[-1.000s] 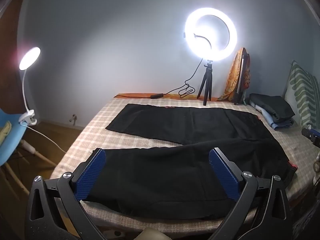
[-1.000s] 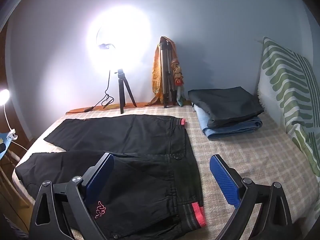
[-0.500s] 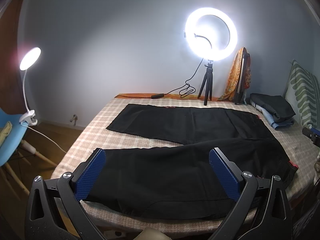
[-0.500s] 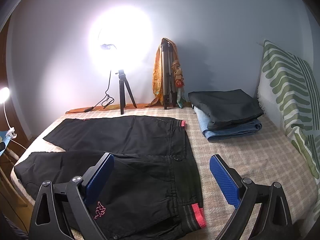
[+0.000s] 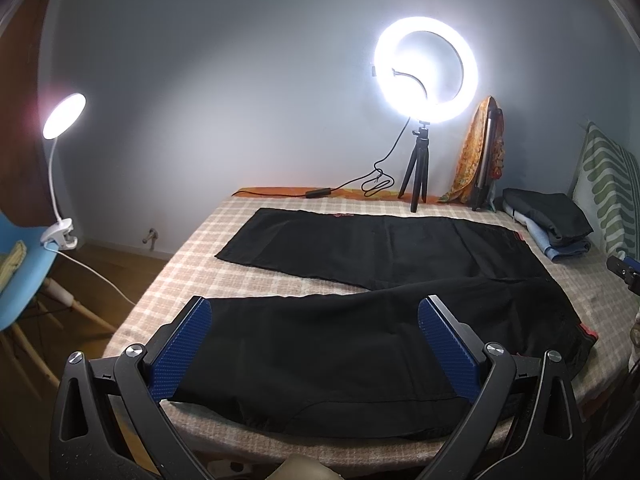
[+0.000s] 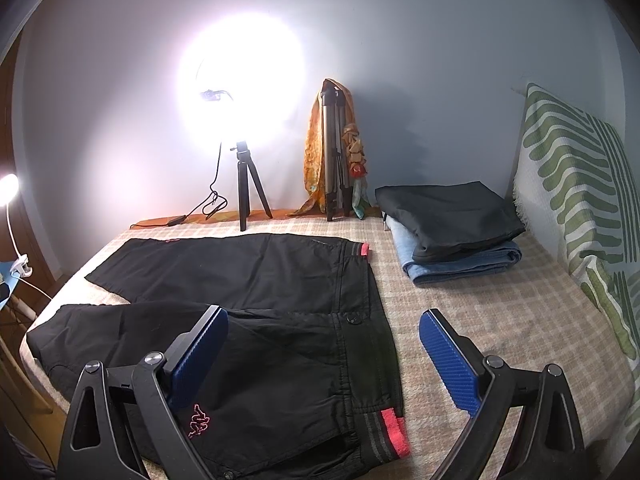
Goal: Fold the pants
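The black pants (image 5: 360,320) lie flat on the checked bed cover (image 5: 248,276), with both legs spread apart like a wide V. The waist end (image 6: 368,344) has a button and pink patches, and there is a small pink logo (image 6: 199,420) near the front. The left gripper (image 5: 314,346) hangs over the near leg, close to its cuff. Its blue fingers (image 5: 180,352) are wide apart and hold nothing. The right gripper (image 6: 324,356) hangs over the waist end. Its fingers (image 6: 448,364) are wide apart too, and empty. Behind the pants, a bright ring light (image 5: 426,76) stands on a little tripod by the wall. A stack of folded clothes (image 6: 452,228) sits near a green striped pillow (image 6: 580,208). A clip lamp (image 5: 60,120) shines beside a blue chair (image 5: 24,276).
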`<move>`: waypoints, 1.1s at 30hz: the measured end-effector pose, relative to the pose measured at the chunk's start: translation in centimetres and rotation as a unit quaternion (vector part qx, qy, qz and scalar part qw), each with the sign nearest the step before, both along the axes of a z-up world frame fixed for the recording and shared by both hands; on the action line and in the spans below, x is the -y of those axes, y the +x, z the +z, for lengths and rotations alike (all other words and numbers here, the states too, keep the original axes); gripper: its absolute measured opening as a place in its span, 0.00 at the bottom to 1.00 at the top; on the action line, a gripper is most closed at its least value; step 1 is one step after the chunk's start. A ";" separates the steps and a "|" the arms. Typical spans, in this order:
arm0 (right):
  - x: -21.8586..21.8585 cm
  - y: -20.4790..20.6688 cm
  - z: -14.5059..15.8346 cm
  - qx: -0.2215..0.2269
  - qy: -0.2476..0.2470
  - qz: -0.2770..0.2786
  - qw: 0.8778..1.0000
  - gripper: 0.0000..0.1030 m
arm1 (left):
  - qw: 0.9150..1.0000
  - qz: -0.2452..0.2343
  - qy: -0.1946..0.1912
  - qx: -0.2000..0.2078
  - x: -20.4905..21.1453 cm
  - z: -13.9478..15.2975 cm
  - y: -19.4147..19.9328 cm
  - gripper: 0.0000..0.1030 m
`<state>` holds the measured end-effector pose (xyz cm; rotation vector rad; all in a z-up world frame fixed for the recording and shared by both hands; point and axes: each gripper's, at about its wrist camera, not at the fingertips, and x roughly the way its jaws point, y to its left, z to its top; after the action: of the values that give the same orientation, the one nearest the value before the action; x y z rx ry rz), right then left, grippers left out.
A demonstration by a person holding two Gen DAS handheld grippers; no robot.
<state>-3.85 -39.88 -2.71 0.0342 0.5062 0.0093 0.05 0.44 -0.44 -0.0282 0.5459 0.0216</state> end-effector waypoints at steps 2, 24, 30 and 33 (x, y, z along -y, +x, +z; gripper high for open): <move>0.0 0.0 0.0 0.000 0.000 0.000 1.000 0.95 | 1.000 0.000 0.000 0.000 0.0 0.0 0.0 0.99; -0.7 -0.1 -0.3 0.004 -0.012 0.006 1.000 0.94 | 1.000 0.001 0.003 0.003 0.0 -0.2 -0.1 0.99; -0.8 0.0 -0.3 0.004 -0.013 0.007 1.000 0.94 | 1.000 0.001 0.004 0.003 0.0 -0.2 -0.1 0.99; -0.9 0.1 -0.3 0.005 -0.013 0.008 1.000 0.94 | 1.000 0.002 0.004 0.005 -0.1 -0.3 -0.2 0.99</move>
<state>-3.79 -39.02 -3.02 0.0053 0.4966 0.0179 -0.18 0.50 -0.72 -0.0205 0.5353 0.0273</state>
